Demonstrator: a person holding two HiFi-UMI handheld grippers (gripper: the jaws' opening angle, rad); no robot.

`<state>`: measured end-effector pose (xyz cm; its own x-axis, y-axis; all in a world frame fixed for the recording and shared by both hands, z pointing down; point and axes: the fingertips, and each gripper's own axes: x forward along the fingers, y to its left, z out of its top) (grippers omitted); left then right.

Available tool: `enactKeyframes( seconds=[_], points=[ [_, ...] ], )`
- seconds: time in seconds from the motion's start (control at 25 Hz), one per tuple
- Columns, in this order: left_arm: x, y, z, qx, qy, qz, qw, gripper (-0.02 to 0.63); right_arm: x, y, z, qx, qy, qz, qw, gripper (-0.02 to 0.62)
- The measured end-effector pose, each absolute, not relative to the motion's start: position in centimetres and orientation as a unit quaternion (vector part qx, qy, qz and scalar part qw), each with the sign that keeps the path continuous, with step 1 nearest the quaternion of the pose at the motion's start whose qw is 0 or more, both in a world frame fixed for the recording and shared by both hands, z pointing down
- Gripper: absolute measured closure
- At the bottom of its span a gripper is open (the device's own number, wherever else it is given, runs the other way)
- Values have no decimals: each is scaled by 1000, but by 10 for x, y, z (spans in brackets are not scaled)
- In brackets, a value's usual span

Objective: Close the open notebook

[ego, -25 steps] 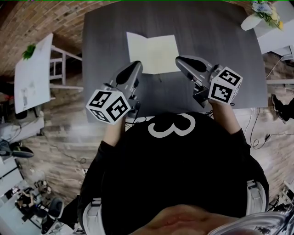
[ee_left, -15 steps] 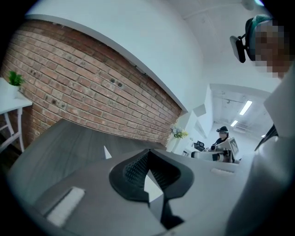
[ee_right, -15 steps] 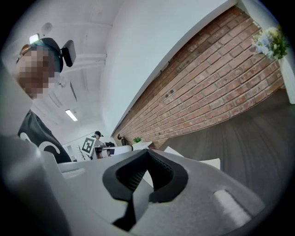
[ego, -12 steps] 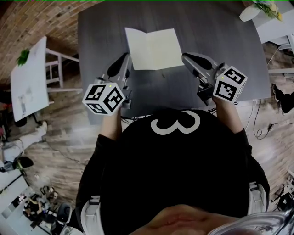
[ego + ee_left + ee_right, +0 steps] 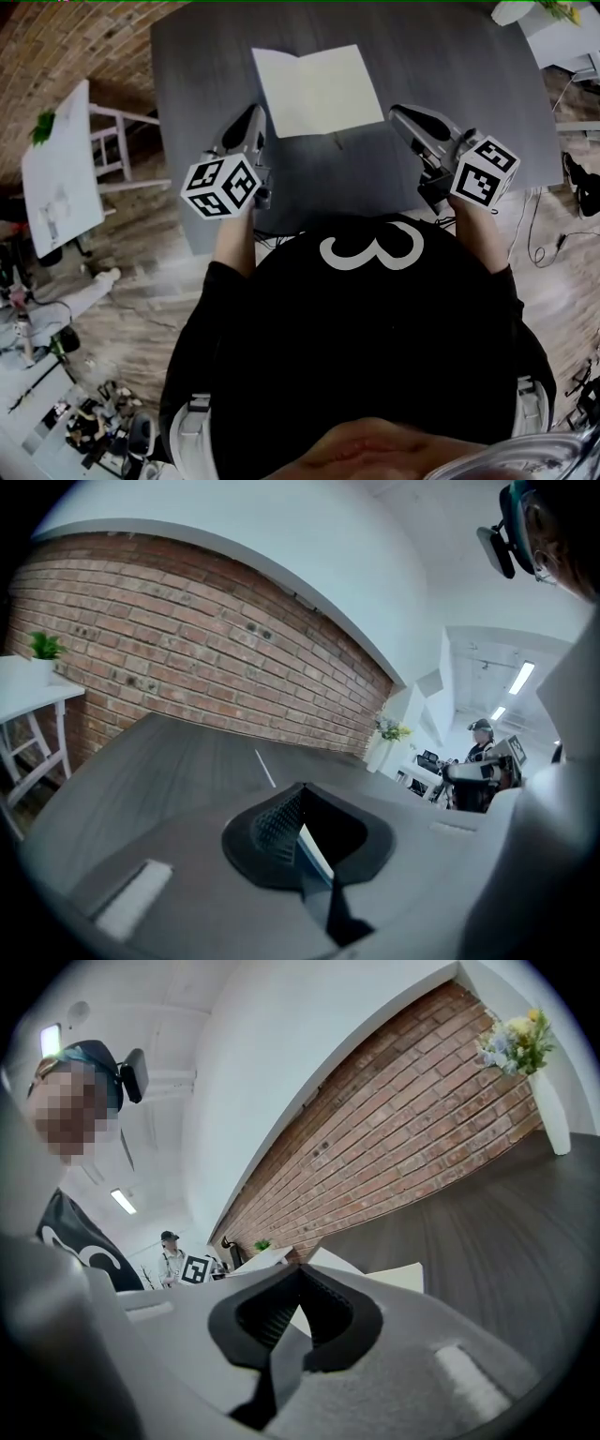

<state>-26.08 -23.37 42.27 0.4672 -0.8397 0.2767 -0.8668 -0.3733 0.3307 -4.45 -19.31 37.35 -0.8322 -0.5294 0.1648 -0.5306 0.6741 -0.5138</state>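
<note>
- The open notebook [image 5: 317, 89] lies flat on the dark table [image 5: 450, 66], pale pages up. It sits ahead of the person and between the two grippers.
- Its fold runs away from the person, tilted a little, so one page lies toward each side.
- The left gripper [image 5: 255, 114] has its jaws closed tip to tip with nothing between them. The tip sits just beside the notebook's left edge, close to the near corner.
- The right gripper [image 5: 397, 114] is likewise closed and empty. It sits just beside the right page's outer edge; its own view shows the pages ahead and slightly to its left.
- Closing has not begun: both pages lie fully spread.
- Both tips are about equally near, the left perhaps slightly nearer. Either one could probably slip under its page's outer edge and swing that page across the fold.
- A thin page flat on the table may be hard for closed jaws to get under.
</note>
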Motion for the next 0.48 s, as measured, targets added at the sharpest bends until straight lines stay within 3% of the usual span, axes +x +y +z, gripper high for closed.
enactKeyframes(
  seconds=[0.48],
  points=[
    [-269,-246,484,816,-508,54,272,588,-33,-193,396,311,-900,304,1,594]
  ],
)
